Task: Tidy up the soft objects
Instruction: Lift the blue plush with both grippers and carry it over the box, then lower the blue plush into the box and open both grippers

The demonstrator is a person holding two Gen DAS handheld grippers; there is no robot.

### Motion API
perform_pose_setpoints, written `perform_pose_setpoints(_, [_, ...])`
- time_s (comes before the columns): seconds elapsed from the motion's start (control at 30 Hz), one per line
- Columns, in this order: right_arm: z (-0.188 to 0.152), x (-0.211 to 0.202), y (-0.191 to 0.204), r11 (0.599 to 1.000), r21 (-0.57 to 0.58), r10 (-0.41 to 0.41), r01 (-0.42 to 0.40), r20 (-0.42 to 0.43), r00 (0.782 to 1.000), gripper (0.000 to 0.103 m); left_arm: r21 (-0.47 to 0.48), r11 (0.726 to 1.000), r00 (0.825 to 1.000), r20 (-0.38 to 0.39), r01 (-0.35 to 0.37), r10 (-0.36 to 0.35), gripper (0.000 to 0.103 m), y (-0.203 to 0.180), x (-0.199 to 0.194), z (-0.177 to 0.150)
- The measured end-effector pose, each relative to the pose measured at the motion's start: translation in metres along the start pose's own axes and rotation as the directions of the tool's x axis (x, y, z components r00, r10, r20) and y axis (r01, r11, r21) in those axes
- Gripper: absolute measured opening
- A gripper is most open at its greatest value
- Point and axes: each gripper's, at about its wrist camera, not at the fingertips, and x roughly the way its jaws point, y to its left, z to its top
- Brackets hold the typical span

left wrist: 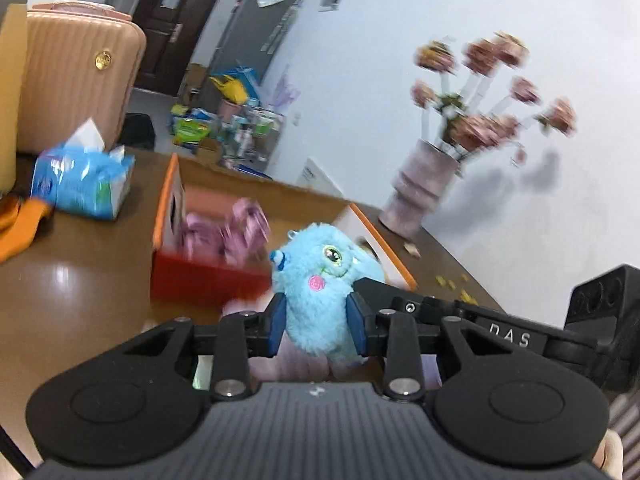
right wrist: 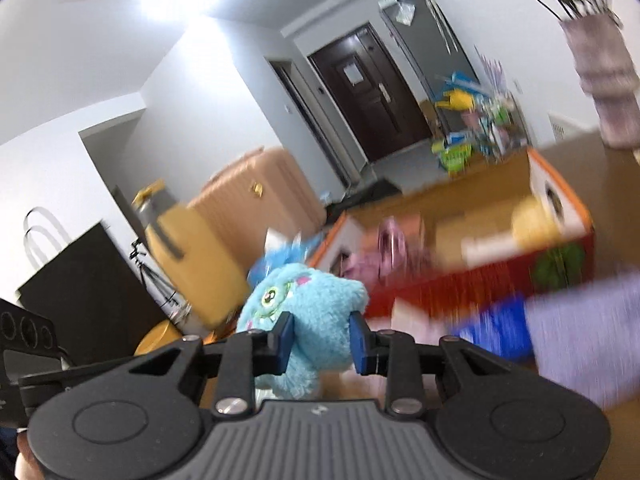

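A fluffy light-blue monster plush (left wrist: 320, 280) with green eyes sits between the blue pads of my left gripper (left wrist: 318, 326), which is shut on it. The same kind of blue plush (right wrist: 308, 320) is clamped in my right gripper (right wrist: 322, 338), tilted to the left. Whether it is one plush held by both grippers or two, I cannot tell. Behind it stands an open red and orange cardboard box (left wrist: 208, 276) with a pink soft toy (left wrist: 236, 232) inside; the box (right wrist: 460, 280) and the pink toy (right wrist: 384, 252) also show blurred in the right wrist view.
A brown table (left wrist: 72, 280) holds a blue tissue pack (left wrist: 84, 184) at the left and a pink vase of flowers (left wrist: 420, 192) at the right. A pink suitcase (left wrist: 76, 76) stands behind. A purple and blue cloth (right wrist: 568, 332) lies at the right.
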Motion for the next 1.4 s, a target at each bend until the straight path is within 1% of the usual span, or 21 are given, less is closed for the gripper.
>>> perform_pose_setpoints(0.1, [0.038,0.045,-0.011,1.000,0.004,-0.018,0.018,-0.027,0.999,0.028,-0.037,0.999,0.999,-0.023,-0.037,0.036,0.032,0.013,0.038,0.037])
perform_pose_setpoints(0.17, [0.055,0.080,-0.021,0.999,0.015,-0.034,0.035,-0.077,0.996,0.028,-0.037,0.997,0.996,-0.061,-0.070,0.068,0.032,0.027,0.065,0.054])
perform_pose_setpoints(0.23, [0.061,0.111,-0.033,0.998,0.048,-0.045,0.052,-0.140,0.989,0.027,-0.049,0.991,0.984,-0.130,-0.125,0.118,0.032,0.043,0.092,0.061])
perform_pose_setpoints(0.27, [0.060,0.125,-0.037,0.997,0.039,-0.055,0.063,-0.167,0.984,0.027,-0.045,0.989,0.981,-0.143,-0.141,0.133,0.032,0.050,0.099,0.061])
perform_pose_setpoints(0.33, [0.052,0.146,-0.042,0.996,0.025,-0.077,0.085,-0.213,0.974,0.025,-0.023,0.982,0.968,-0.177,-0.186,0.179,0.032,0.059,0.114,0.057])
perform_pose_setpoints(0.4, [0.046,0.162,-0.044,0.996,0.005,-0.089,0.094,-0.271,0.958,0.023,0.007,0.974,0.952,-0.208,-0.228,0.224,0.032,0.066,0.121,0.049])
perform_pose_setpoints(0.43, [0.044,0.165,-0.045,0.994,-0.013,-0.106,0.106,-0.286,0.952,0.023,0.015,0.972,0.951,-0.206,-0.234,0.232,0.032,0.069,0.120,0.046])
perform_pose_setpoints(0.5, [0.043,0.167,-0.046,0.990,-0.039,-0.139,0.133,-0.281,0.950,0.023,0.042,0.973,0.955,-0.187,-0.227,0.231,0.032,0.070,0.115,0.043])
perform_pose_setpoints(0.6, [0.045,0.170,-0.048,0.991,-0.051,-0.135,0.125,-0.324,0.936,0.023,0.061,0.969,0.951,-0.185,-0.240,0.248,0.032,0.065,0.109,0.047])
perform_pose_setpoints(0.67, [0.051,0.157,-0.044,0.989,-0.070,-0.146,0.131,-0.307,0.940,0.023,0.074,0.961,0.945,-0.176,-0.267,0.276,0.032,0.059,0.101,0.051])
perform_pose_setpoints(0.77, [0.069,0.116,-0.039,0.983,-0.101,-0.171,0.151,-0.239,0.956,0.025,0.125,0.942,0.940,-0.110,-0.311,0.324,0.034,0.050,0.078,0.061])
perform_pose_setpoints(0.87, [0.089,0.068,-0.036,0.971,-0.140,-0.215,0.192,-0.173,0.961,0.033,0.184,0.917,0.932,-0.019,-0.354,0.363,0.042,0.035,0.044,0.071])
perform_pose_setpoints(0.93, [0.101,0.035,-0.032,0.954,-0.182,-0.262,0.238,-0.118,0.958,0.036,0.207,0.904,0.926,0.038,-0.374,0.375,0.048,0.026,0.020,0.077])
perform_pose_setpoints(1.0, [0.111,-0.004,-0.026,0.928,-0.220,-0.315,0.299,-0.041,0.948,0.045,0.221,0.893,0.920,0.095,-0.392,0.380,0.059,0.017,-0.006,0.081])
perform_pose_setpoints(1.03, [0.114,-0.021,-0.023,0.918,-0.227,-0.334,0.325,-0.003,0.942,0.054,0.221,0.889,0.916,0.122,-0.401,0.383,0.061,0.013,-0.019,0.081])
perform_pose_setpoints(1.07, [0.115,-0.036,-0.020,0.910,-0.232,-0.347,0.344,0.029,0.938,0.059,0.220,0.888,0.914,0.144,-0.404,0.380,0.063,0.010,-0.029,0.081])
perform_pose_setpoints(1.13, [0.118,-0.061,-0.013,0.896,-0.247,-0.363,0.369,0.069,0.929,0.060,0.224,0.886,0.911,0.174,-0.407,0.375,0.066,0.001,-0.045,0.080])
perform_pose_setpoints(1.23, [0.118,-0.084,0.000,0.893,-0.253,-0.359,0.374,0.104,0.928,0.060,0.227,0.885,0.908,0.206,-0.406,0.364,0.068,-0.014,-0.065,0.079])
perform_pose_setpoints(1.33, [0.111,-0.105,0.018,0.880,-0.280,-0.355,0.383,0.146,0.923,0.063,0.234,0.889,0.910,0.237,-0.393,0.340,0.072,-0.027,-0.086,0.073])
perform_pose_setpoints(1.4, [0.102,-0.120,0.029,0.867,-0.303,-0.354,0.395,0.182,0.917,0.065,0.238,0.886,0.904,0.267,-0.398,0.334,0.074,-0.034,-0.102,0.063])
